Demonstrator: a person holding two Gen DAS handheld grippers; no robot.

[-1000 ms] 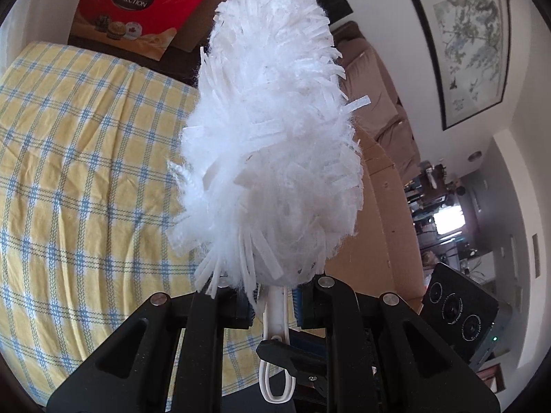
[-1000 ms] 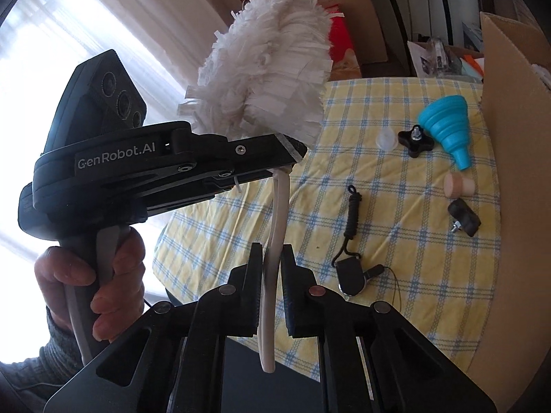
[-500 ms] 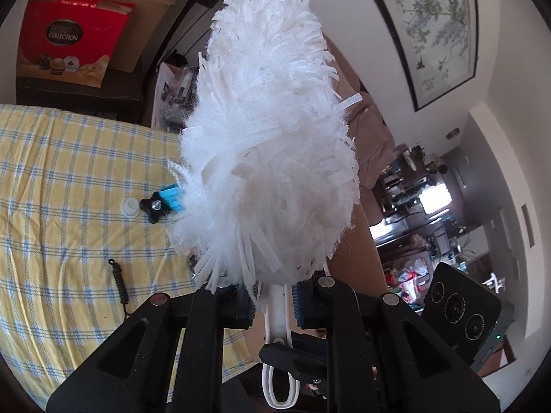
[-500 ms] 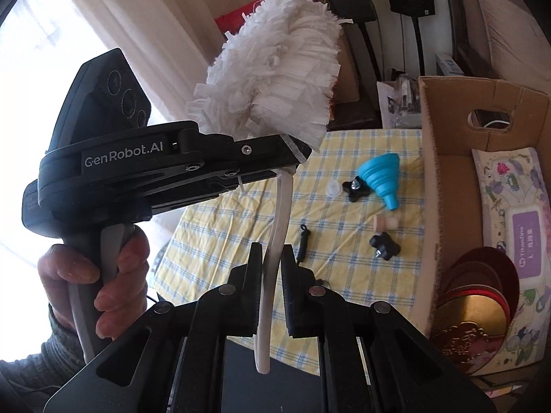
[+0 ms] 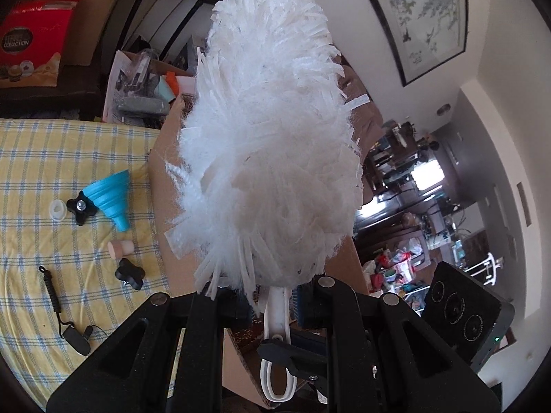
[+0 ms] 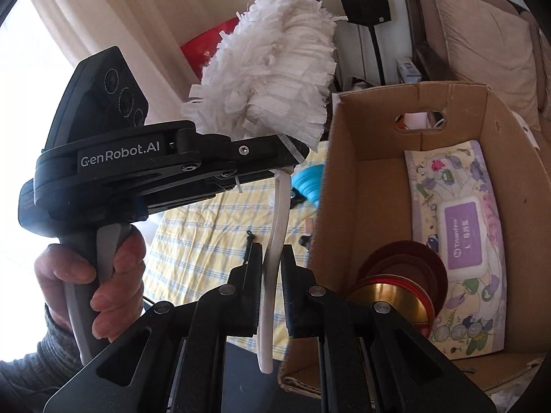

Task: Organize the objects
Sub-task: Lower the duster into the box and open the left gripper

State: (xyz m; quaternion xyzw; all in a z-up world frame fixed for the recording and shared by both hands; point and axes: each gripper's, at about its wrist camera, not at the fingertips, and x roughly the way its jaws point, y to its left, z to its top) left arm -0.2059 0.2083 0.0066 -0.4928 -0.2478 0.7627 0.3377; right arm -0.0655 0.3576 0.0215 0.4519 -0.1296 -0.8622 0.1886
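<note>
The duster [image 6: 268, 79] is held in the air beside the cardboard box [image 6: 375, 137], above the tabletop [image 5: 41, 172], w/ both grippers on its white handle. Right gripper [image 6: 272, 268]: jaws clamped on the handle's lower part. Left gripper [image 5: 273, 304]: jaws closed on the handle just under the fluffy head. Judged light; head soft & compressible, handle thin, smooth, prob. a bit flexible, so the handle is best gripped, not the fluff. Long axis roughly upright; head up, loop end down.
</note>
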